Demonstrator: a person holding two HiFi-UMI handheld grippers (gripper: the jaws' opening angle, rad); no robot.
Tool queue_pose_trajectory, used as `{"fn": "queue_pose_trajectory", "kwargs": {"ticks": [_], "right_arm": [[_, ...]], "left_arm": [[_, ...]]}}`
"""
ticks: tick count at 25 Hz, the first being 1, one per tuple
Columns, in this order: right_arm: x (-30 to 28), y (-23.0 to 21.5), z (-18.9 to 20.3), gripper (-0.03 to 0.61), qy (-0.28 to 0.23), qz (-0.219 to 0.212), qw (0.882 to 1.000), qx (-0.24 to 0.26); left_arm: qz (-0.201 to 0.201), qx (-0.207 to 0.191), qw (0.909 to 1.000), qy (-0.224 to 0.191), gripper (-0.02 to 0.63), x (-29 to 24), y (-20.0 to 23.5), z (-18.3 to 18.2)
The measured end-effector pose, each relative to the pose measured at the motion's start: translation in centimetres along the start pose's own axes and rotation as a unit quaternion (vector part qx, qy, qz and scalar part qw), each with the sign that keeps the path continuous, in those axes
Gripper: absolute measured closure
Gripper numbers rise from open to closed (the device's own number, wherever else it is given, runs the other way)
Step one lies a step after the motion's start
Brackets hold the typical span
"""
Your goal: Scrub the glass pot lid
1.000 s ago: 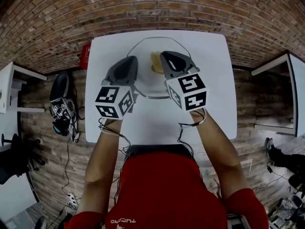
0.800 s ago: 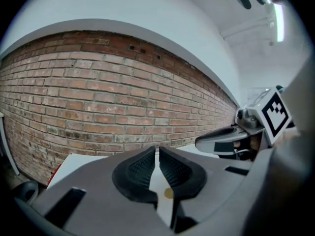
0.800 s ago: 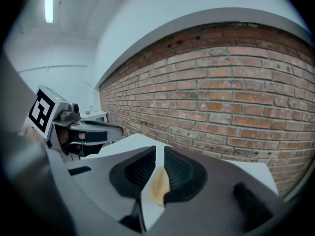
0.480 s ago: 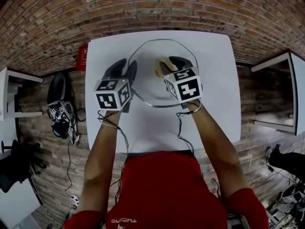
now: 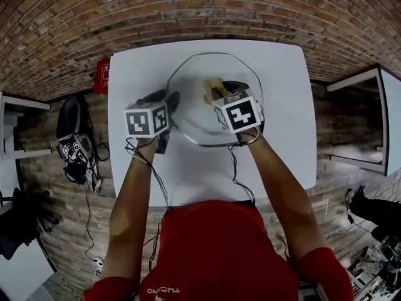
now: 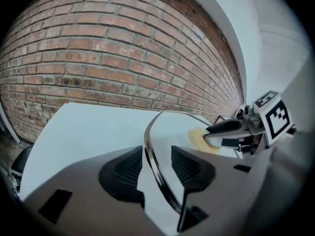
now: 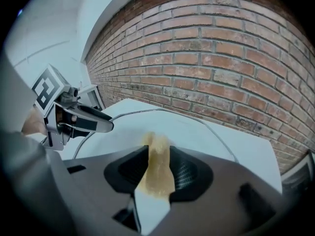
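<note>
Two hand-held grippers are over the glass pot lid [image 5: 194, 115]. We see the lid lying on the white table [image 5: 138, 68], in the middle of its far half, with a metal rim [image 6: 151, 151] all round.

The left gripper [image 5: 168, 99] sits at the lid's left edge. Its jaws are opening and straddle the rim: one pad is outside the lid and one is over the glass, with the rim running up between them. We see a bare gap between the rim and the outer pad, so there is no squeeze on it.

The right gripper [image 5: 224, 88] is over the middle of the lid, to the right of the left one, the two near but apart. Its jaws stand wide with the yellow sponge [image 7: 158, 166] between the pads. The sponge fills most of that gap and looks to touch both pads. We see no pinch or dent in it, so we call it loose, not clamped. The sponge rests on the glass near the lid's centre and pokes out past the jaw tips on the far side.

The person's arms reach in from the near edge, with a red shirt [image 5: 213, 249] below. A brick wall [image 6: 98, 58] stands just beyond the table's far side. A red object [image 5: 102, 75] sits off the table's far left corner, too small to tell what it is.
</note>
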State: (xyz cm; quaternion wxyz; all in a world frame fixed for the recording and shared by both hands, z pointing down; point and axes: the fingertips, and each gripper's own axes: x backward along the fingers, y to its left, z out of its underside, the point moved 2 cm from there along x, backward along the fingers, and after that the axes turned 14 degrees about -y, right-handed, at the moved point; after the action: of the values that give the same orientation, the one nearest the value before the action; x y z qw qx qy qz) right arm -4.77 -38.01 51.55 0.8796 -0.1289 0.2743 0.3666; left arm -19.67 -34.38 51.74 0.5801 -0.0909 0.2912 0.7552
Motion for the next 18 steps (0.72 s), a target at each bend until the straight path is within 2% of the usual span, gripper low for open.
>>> {"fn": "queue_pose_trajectory", "kwargs": {"ticks": [3,10,14,18], "right_arm": [[-0.3,0.0,0.4,0.447,0.010,0.000,1.000,0.001],[-0.4,0.6,0.6,0.522,0.018,-0.005,1.000,-0.004],[0.1,0.7,-1.5,0.526,-0.012,0.000,1.000,-0.016],[-2.0,0.7,-4.7,0.526,-0.049,0.002,0.999,-0.020]], "left_arm": [[0.002,0.009,0.9999,0.012,0.436,-0.4,0.3,0.6],[0.016,0.025,0.9995,0.009,0.462,-0.6,0.4,0.8],[0.016,0.031,0.9994,0.006,0.469,-0.5,0.5,0.7],[0.016,0.031,0.9994,0.006,0.471,-0.5,0.5,0.8]]}}
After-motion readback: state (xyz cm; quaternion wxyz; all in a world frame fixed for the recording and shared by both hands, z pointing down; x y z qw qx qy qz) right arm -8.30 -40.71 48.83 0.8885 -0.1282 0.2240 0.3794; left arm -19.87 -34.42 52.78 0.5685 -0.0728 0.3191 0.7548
